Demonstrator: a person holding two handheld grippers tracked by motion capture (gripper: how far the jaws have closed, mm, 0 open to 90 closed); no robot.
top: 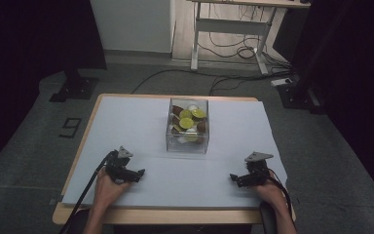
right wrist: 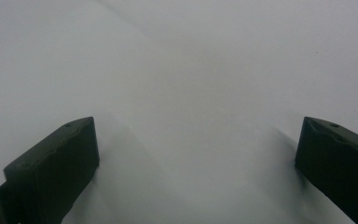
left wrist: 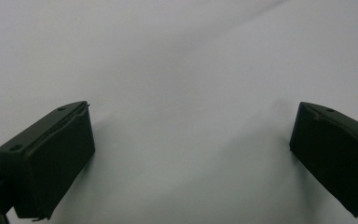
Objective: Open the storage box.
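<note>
High view: a white sheet (top: 141, 122) is spread over the wooden tabletop (top: 78, 214). The left claw (top: 135, 174) and right claw (top: 235, 179) are rested on it with jaws spread wide, nothing held. A clear box (top: 187, 141) of lime and brown pieces is seen ahead, between both claws, well apart. Beyond, grey floor (top: 39, 126), cables (top: 233, 51) and a desk frame (top: 229, 24) are visible.

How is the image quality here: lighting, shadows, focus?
High view: dim, dark at both sides, the white sheet brightest, clear box legible but soft. Left gripper view: left claw open, jaws soft-edged, faint shadows on the sheet. Right gripper view: right claw open, similarly blurred, featureless white beyond.
</note>
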